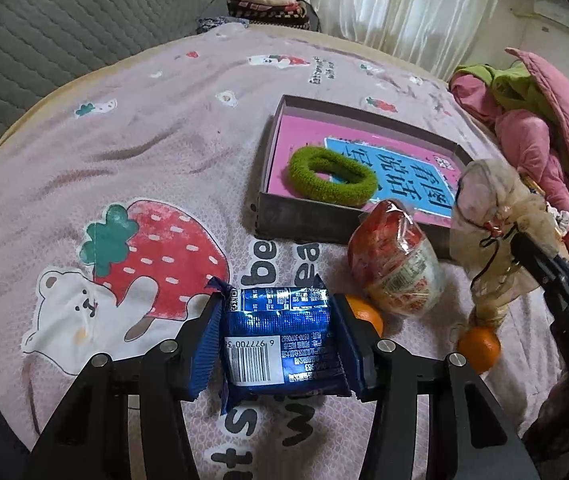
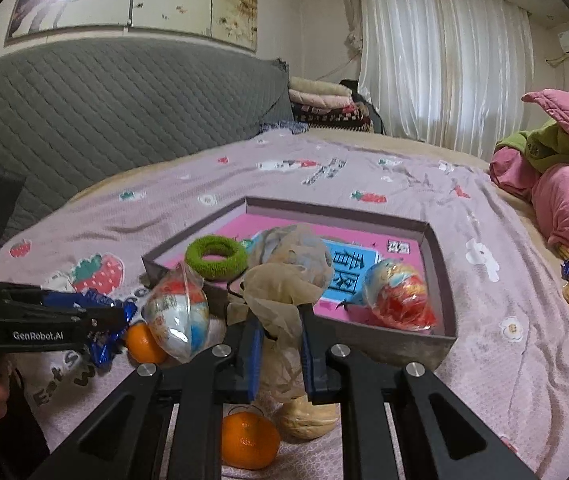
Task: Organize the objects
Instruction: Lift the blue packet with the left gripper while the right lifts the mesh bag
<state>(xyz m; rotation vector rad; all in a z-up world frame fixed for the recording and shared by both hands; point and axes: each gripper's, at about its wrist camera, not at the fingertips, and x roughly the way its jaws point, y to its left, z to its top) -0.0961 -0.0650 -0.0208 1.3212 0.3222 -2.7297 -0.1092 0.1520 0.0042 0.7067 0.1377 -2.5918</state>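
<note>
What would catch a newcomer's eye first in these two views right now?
Probably the shiny blue snack packet clamped in the left gripper above the strawberry-print blanket. Next, the crumpled beige bag pinched in the right gripper, in front of the shallow box that holds a green hair tie.

A shiny blue wrapper (image 1: 276, 344), a green hair tie (image 1: 332, 176), orange tangerines (image 2: 249, 440) and a pink strawberry-printed blanket (image 1: 124, 152) are seen.

A bed (image 2: 484, 360) under a strawberry blanket (image 1: 124, 160) carries a shallow box (image 2: 436, 280), two oranges (image 2: 250, 440) and a wrapped snack (image 1: 396, 264).
</note>
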